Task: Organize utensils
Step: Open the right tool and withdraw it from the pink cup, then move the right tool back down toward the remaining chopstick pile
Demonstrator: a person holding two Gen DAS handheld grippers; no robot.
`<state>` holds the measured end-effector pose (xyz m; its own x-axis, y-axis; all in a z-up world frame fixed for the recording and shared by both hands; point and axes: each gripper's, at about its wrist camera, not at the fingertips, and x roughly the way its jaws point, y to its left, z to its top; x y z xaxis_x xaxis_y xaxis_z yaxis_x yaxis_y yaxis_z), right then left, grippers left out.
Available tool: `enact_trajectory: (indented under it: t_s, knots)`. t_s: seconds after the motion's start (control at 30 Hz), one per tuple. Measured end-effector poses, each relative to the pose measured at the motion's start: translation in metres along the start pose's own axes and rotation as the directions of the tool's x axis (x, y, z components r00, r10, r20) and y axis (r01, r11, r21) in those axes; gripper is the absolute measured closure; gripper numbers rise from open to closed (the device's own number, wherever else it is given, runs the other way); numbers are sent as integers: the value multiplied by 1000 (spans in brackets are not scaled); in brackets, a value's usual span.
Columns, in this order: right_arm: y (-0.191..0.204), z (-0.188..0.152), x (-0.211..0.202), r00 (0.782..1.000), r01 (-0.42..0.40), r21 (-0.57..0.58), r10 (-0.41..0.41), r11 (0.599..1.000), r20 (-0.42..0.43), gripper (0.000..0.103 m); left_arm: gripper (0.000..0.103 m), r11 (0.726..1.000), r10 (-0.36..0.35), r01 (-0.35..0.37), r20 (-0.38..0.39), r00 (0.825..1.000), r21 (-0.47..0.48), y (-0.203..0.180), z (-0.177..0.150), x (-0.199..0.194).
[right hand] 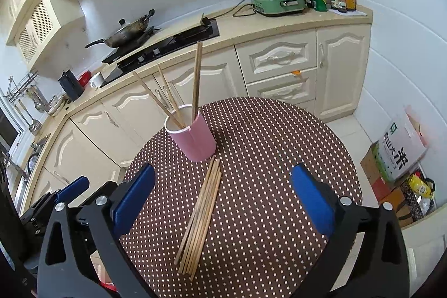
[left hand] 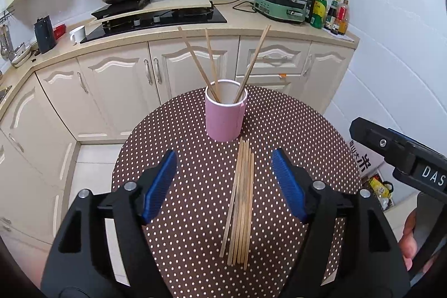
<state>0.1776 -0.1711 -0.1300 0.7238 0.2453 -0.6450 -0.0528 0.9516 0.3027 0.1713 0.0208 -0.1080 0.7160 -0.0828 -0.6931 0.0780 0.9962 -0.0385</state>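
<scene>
While both tools hover above the round dotted table (left hand: 293, 130), I see my left tongs (left hand: 225, 183) spread wide with nothing between their blue pads (left hand: 159, 186). Just right of their midline, a bundle of loose chopsticks (left hand: 240, 203) lies flat on the cloth, its far tips reaching almost to the base of the pink cup (left hand: 225, 116). That cup stands upright near the table's far edge and holds three chopsticks (left hand: 209, 63) leaning against its rim. Further right, my right tongs (right hand: 223, 200) are also spread and hold nothing, with the same bundle (right hand: 202, 217) lying between their fingers and the cup (right hand: 195, 138) beyond it.
</scene>
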Motion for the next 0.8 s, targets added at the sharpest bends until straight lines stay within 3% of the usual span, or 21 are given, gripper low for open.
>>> enact_trajectory:
  t_s: [0.37,0.8]
  knots:
    - [-18,-28,6,994,55,36,-51,998,-97,8,25,1000,-7,9,-93,996,25,-3,-22,4]
    - [-17,-51,39,969,144,47,-131,989,-212,8,24,994,-58,77,-244,968,72,7,-37,48]
